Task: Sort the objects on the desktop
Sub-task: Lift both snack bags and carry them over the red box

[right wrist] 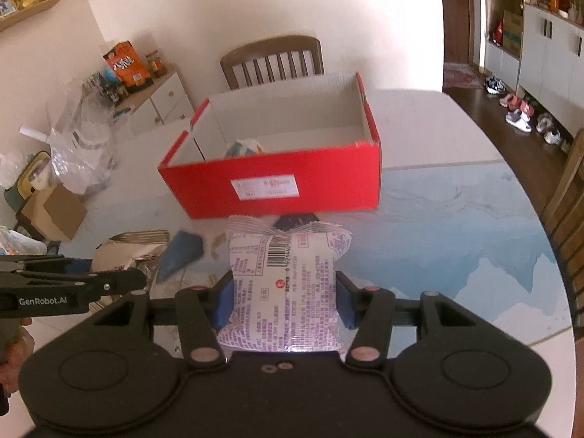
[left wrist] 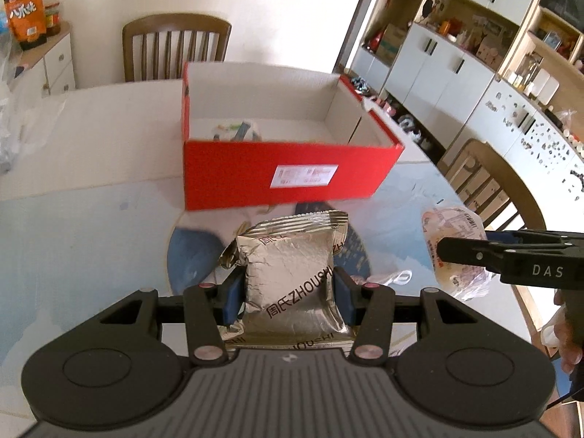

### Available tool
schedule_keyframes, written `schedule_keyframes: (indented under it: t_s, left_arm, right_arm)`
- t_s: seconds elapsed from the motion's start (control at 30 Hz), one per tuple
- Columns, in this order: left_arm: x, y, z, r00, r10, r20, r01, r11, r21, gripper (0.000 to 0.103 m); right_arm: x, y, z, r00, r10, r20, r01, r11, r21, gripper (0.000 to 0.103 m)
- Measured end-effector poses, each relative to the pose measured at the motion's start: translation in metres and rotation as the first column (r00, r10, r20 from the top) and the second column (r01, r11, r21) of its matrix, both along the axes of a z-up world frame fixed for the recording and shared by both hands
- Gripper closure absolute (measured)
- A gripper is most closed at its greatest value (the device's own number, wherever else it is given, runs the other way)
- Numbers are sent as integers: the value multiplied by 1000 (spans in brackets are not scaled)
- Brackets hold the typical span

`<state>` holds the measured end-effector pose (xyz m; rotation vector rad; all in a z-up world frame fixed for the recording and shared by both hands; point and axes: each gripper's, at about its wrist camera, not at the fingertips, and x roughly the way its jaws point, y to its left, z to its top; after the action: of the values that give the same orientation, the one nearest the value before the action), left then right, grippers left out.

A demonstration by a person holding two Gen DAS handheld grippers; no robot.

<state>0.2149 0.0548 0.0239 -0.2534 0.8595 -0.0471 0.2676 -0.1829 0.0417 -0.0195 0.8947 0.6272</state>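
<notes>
My left gripper's [left wrist: 288,294] blue fingers [left wrist: 233,297] are pinching the silver foil packet [left wrist: 288,277] at its sides, low centre of the left wrist view; my right gripper's [right wrist: 283,301] fingers [right wrist: 223,301] are clamped the same way on the white printed packet [right wrist: 284,292], low centre of the right wrist view. Both packets look lifted clear of the table [right wrist: 456,226]. The red box [left wrist: 284,168] sits open in the middle of each frame, just beyond the packets, with some items already lying in its left part. I judge the step to be carrying both packets over the near red wall. I would raise each packet above that rim before moving forward, keep the two grippers apart so they do not clash, and release only once each packet hangs over the white floor of the box. The foil may slip, so I would hold firm until then.
</notes>
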Motion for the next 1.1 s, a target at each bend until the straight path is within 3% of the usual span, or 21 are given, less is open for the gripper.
schedule_keyframes:
  t_s: [0.6, 1.1]
  left_arm:
    - [56, -2, 57, 993, 18, 119, -25, 998, 61, 54]
    - [123, 4, 74, 992, 35, 118, -48, 992, 118, 53]
  right_arm:
    - [50, 19, 48, 987, 84, 139, -88, 996, 21, 49]
    - [110, 47, 61, 974, 144, 174, -146, 989, 1, 49]
